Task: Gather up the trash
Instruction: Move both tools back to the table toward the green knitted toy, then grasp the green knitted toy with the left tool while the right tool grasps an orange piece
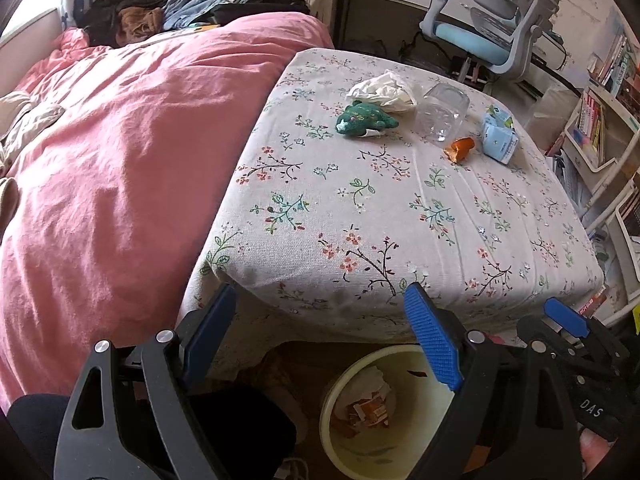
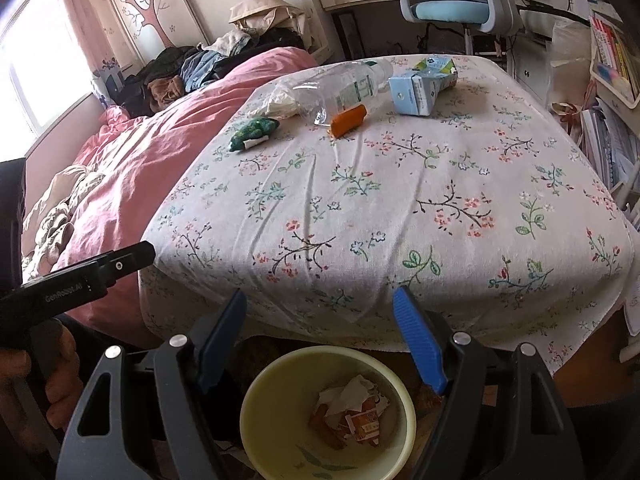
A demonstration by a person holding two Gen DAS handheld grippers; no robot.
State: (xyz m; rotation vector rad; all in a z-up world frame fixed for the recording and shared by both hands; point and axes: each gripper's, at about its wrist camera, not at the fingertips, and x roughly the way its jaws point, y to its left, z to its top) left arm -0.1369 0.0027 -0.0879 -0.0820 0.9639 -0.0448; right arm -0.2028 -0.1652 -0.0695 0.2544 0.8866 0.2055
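Below the table's (image 2: 400, 200) near edge stands a pale bin (image 2: 280, 372) holding crumpled paper and orange wrappers — right beneath the right gripper (image 2: 324, 340), whose jaws gape empty. Left gripper (image 1: 324, 336) — likewise apart, empty. Bottle (image 2: 344, 84), carton (image 2: 416, 92), peel (image 2: 348, 120) lie far across.
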